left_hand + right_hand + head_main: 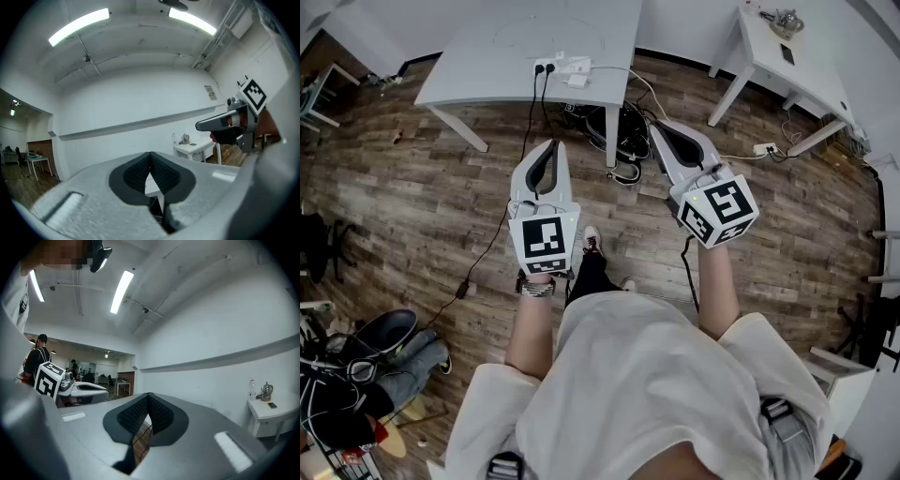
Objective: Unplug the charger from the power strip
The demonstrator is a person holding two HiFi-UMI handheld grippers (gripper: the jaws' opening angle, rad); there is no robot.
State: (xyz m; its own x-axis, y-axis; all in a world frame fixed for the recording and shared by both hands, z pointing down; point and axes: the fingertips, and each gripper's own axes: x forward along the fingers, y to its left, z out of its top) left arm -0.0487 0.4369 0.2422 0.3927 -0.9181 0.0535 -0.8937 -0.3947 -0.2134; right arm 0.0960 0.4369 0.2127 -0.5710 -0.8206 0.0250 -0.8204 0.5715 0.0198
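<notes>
Jaws together: left gripper (550, 145), right gripper (655, 127) (both empty).

no legible text, label or number anywhere

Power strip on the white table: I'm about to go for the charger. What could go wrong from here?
The power strip lies near the table edge; a one-gripper pull might drag it off. Two black plugs sit right beside what looks like the charger; a wrong grab is possible. The left gripper and right gripper are both shut and must open first.
</notes>
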